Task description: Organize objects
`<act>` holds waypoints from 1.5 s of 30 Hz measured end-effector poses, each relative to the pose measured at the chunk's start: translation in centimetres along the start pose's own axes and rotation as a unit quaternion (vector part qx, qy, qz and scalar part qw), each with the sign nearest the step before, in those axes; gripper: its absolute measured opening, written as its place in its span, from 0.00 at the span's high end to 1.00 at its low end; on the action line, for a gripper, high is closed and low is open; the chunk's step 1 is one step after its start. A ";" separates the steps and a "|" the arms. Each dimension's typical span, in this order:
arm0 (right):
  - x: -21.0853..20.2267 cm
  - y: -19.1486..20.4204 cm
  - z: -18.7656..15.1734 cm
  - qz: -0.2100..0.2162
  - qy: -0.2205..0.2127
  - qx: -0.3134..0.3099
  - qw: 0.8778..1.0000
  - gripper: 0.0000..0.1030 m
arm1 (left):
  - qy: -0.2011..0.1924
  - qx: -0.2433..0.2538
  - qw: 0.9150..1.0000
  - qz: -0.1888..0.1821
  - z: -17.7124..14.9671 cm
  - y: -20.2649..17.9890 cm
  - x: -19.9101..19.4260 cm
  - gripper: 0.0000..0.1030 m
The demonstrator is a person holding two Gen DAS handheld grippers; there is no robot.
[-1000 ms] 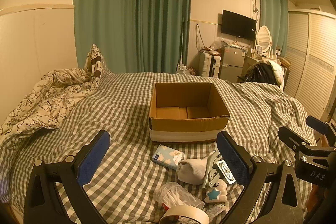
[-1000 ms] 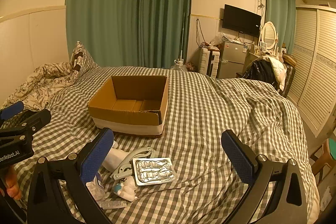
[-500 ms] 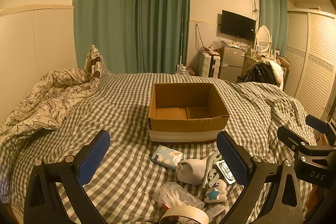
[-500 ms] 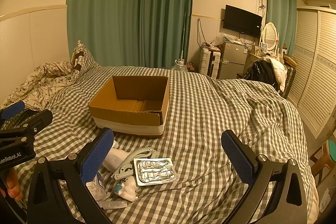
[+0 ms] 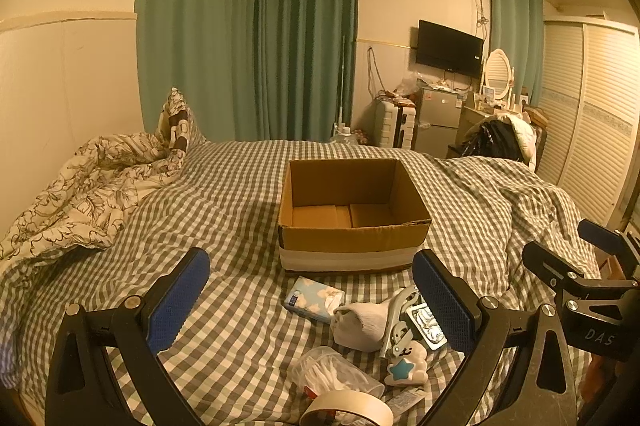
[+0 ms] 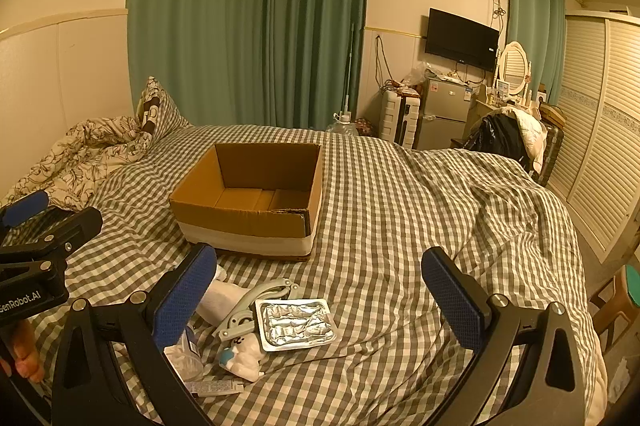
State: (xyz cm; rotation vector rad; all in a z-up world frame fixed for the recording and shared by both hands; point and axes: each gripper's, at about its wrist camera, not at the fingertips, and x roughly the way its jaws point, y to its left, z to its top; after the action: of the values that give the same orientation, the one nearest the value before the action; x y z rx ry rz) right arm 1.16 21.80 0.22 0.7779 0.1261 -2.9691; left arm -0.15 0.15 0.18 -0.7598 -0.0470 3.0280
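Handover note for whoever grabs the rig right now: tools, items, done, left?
Left tool: open, holding nothing, above the bed near the pile.
Right tool: open, holding nothing, to the right of the pile.
Cardboard box: on the checked bedcover, nothing visible inside.
Loose pile in front of the box: tissue pack, white sock, foil blister tray, grey clip, star toy, clear cup, tape roll.
Done: nothing boxed.
Left: move every item into the box.
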 end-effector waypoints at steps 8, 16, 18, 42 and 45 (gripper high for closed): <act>-1.0 -0.1 0.1 -0.003 -0.007 -0.006 1.000 0.00 | 0.007 0.004 1.000 0.000 0.0 -0.5 0.0 0.00; -2.1 -0.1 0.9 0.010 -0.016 -0.016 1.000 0.00 | 0.008 0.018 1.000 0.000 0.4 -0.7 -0.6 0.00; -2.3 0.0 0.8 0.018 -0.017 -0.018 1.000 0.00 | 0.009 0.022 1.000 0.000 0.3 -0.7 -0.7 0.00; 2.7 -0.4 -5.1 0.028 0.076 -0.015 0.997 0.00 | 0.176 0.078 0.981 -0.035 -13.3 -3.7 5.2 0.00; 3.2 -0.4 -5.3 0.028 0.083 -0.014 0.996 0.00 | 0.227 0.069 0.969 -0.067 -14.5 -3.4 6.8 0.10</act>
State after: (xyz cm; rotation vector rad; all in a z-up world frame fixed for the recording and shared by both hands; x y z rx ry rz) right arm 0.97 22.56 -5.94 1.0078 0.1510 -2.8414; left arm 0.77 4.08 -15.71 -1.3464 0.1135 2.6243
